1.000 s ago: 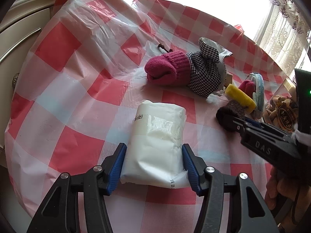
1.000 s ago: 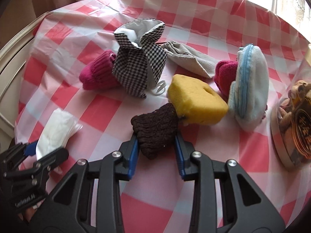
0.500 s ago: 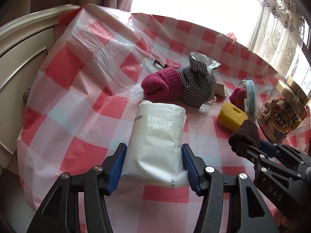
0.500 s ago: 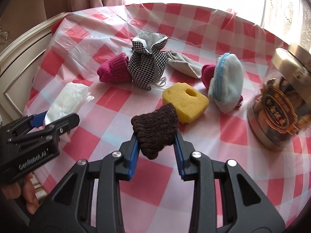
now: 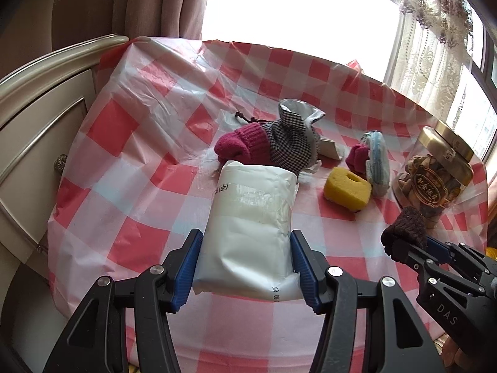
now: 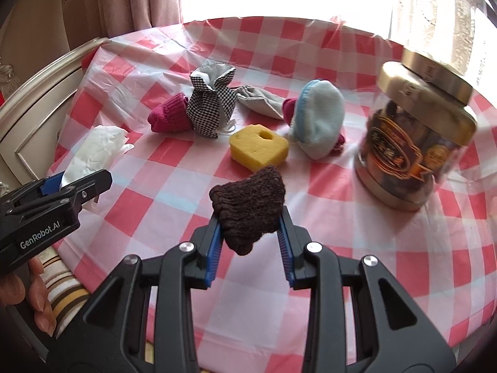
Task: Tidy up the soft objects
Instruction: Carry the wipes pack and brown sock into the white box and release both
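The left gripper [image 5: 245, 264] clamps a white tissue pack [image 5: 248, 227] between its blue pads, and the right gripper [image 6: 250, 239] pinches a dark brown knitted piece [image 6: 248, 208]. Just ahead of the right gripper, a yellow sponge [image 6: 257, 149] lies on the checked tablecloth [image 6: 341, 233].

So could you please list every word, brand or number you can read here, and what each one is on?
"GenRobot.AI": side of the left gripper.
"DAS": side of the right gripper.
Jar label: gold characters, too blurred to read.
White packet: small print at both ends, too small to read.
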The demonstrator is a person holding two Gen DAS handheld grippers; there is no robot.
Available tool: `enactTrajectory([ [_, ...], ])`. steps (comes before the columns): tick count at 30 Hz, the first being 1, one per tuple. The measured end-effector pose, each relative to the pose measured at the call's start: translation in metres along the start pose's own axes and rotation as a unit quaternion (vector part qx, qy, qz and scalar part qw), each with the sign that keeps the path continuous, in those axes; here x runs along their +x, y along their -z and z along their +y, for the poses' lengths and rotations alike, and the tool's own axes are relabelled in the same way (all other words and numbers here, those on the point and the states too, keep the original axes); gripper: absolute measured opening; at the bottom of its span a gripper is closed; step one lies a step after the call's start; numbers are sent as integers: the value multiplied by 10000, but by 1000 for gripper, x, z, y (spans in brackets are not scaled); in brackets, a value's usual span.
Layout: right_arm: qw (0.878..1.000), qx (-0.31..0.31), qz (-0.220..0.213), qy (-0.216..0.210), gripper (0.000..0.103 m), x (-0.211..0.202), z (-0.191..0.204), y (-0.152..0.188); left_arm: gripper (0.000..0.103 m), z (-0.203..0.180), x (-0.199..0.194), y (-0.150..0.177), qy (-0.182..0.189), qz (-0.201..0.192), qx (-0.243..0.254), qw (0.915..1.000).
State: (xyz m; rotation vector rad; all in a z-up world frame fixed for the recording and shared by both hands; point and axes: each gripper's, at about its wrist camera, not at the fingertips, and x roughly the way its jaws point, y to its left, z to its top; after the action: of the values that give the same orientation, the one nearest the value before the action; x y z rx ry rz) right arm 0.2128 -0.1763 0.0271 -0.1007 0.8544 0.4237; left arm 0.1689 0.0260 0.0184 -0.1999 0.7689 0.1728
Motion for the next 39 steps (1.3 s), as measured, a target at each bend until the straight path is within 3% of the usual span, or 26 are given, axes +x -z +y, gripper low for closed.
enactTrajectory([
  [24, 9983, 512, -158, 224, 37, -86, -71, 50, 57, -99, -51, 28, 778, -2, 766, 9940],
  [39, 9879, 1298, -133, 837, 37, -139, -169, 105, 57, -179, -73, 56, 1511, 258, 1341, 9790],
])
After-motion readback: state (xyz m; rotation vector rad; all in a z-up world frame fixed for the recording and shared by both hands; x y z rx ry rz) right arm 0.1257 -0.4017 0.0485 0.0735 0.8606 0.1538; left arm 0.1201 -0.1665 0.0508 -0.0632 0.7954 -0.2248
